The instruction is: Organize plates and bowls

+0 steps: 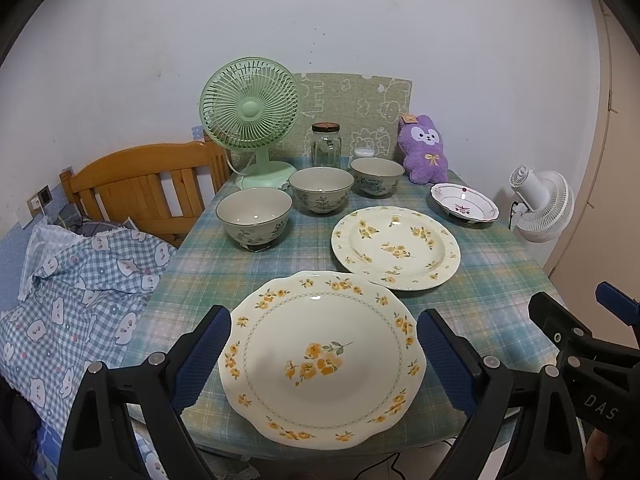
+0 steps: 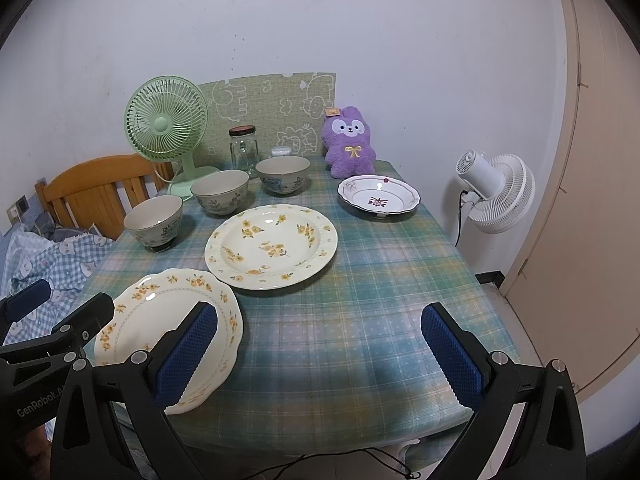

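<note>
The near plate (image 1: 322, 354) with yellow flowers lies flat at the tabletop's front edge, right ahead of the left gripper (image 1: 324, 354), whose jaws stand wide apart on either side of it. Beyond it lies a second flowered plate (image 1: 396, 248), then three bowls (image 1: 320, 190) in a row and a small dish (image 1: 464, 204). The right gripper (image 2: 320, 350), also spread apart and holding nothing, hovers over bare plaid tabletop (image 2: 360, 300). Farther back stand a green fan (image 1: 250, 120), a jar (image 1: 326, 146) and a purple plush (image 1: 424, 148) against the white wall (image 1: 320, 20).
</note>
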Available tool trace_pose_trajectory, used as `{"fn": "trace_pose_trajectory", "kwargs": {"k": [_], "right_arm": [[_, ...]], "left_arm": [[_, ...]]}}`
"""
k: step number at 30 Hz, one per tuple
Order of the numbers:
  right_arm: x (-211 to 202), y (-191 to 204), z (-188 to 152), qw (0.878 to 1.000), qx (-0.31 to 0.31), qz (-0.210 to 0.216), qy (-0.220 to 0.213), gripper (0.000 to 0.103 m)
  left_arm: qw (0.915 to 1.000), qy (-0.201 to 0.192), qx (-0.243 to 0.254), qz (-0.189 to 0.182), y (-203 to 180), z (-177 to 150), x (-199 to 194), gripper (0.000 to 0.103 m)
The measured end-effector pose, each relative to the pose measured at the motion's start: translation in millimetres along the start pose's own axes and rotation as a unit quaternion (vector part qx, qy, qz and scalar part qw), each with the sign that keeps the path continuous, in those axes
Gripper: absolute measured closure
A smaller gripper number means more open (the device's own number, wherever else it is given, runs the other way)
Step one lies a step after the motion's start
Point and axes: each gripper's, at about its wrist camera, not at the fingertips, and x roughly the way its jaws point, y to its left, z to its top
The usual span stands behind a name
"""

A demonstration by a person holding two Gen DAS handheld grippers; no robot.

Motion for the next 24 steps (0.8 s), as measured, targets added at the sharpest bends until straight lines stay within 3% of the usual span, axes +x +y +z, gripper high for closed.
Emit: {"fn": "trace_pose_trajectory", "kwargs": {"k": [13,24], "right_arm": [[1.3,0.1,-0.7,1.000,-0.005,0.002,0.001,0.000],[6.9,13.0,5.3,1.000,-0.005,0.004,0.013,0.001]], "left_arm": [[1.0000,0.002,-0.003,-0.001,-0.6,-0.6,2.3,0.008],[0.9999,0.005,-0.004,-0.008,12.8,5.4,10.7,0.016]]}}
